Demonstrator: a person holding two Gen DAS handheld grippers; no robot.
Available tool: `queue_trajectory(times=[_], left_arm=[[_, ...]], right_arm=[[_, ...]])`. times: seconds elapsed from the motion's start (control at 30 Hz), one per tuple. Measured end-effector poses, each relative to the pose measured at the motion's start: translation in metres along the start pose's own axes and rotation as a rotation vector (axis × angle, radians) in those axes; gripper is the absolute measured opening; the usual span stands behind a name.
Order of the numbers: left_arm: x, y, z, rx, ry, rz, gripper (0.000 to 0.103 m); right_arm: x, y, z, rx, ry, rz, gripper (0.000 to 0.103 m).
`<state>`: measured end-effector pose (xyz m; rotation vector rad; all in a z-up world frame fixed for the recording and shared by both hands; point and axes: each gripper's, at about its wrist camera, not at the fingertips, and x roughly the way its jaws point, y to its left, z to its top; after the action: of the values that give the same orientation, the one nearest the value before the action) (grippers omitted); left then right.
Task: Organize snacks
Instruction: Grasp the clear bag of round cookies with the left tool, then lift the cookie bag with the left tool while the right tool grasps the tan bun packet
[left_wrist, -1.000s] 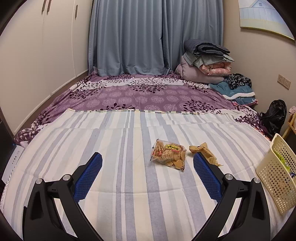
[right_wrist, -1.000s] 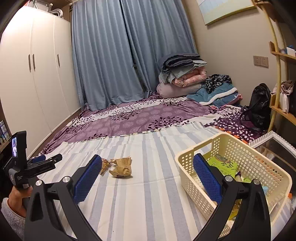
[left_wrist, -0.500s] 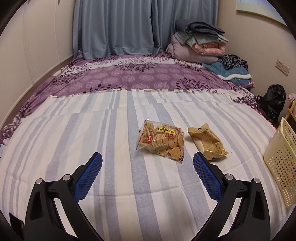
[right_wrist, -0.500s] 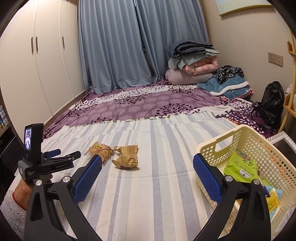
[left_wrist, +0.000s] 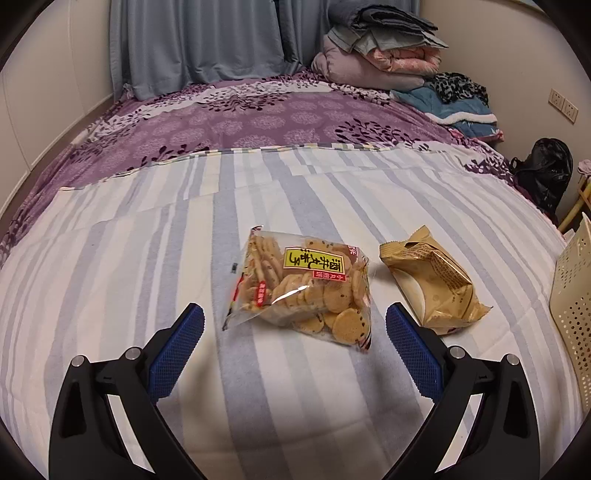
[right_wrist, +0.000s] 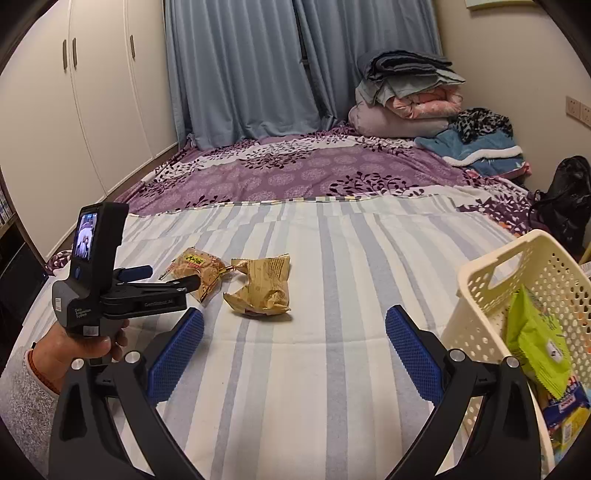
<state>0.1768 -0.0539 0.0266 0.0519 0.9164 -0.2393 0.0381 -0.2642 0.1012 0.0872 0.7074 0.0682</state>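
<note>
The left gripper (left_wrist: 294, 325) is held spread just short of a clear bag of round biscuits (left_wrist: 304, 286) on the striped bedsheet (left_wrist: 110, 266), a tan foil packet (left_wrist: 434, 282) just beside. The right gripper (right_wrist: 294, 332), likewise spread and empty, is seen beside the cream perforated plastic basket (right_wrist: 491, 295).

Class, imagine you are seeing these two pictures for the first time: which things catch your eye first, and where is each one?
First, the clear bag of biscuits on the striped sheet, lying just ahead of the open left claw. Beside it lies a crumpled gold packet. In the right wrist view, a cream basket at the bed's right edge holds a bright green packet next to the open right claw.
</note>
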Motion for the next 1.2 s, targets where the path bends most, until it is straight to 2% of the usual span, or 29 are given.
queue_trajectory(times=[0.43,0.6,0.9,1.03,1.2], left_arm=[[0.044,0.002,0.012,-0.042,0.068,-0.055,0.1],[0.054,-0.003,0.012,0.001,0.087,-0.018,0.1],[0.054,0.0,0.015,0.007,0.075,-0.036,0.1],[0.052,0.002,0.013,-0.004,0.055,-0.024,0.09],[0.048,0.013,0.013,-0.045,0.03,-0.073,0.088]], right_arm=[[0.045,0.008,-0.004,-0.041,0.08,-0.001,0.098],[0.056,0.01,-0.003,-0.056,0.102,-0.006,0.098],[0.077,0.016,0.003,-0.076,0.138,0.003,0.098],[0.086,0.018,0.006,-0.085,0.154,0.005,0.098],[0.099,0.023,0.011,-0.104,0.174,-0.002,0.098]])
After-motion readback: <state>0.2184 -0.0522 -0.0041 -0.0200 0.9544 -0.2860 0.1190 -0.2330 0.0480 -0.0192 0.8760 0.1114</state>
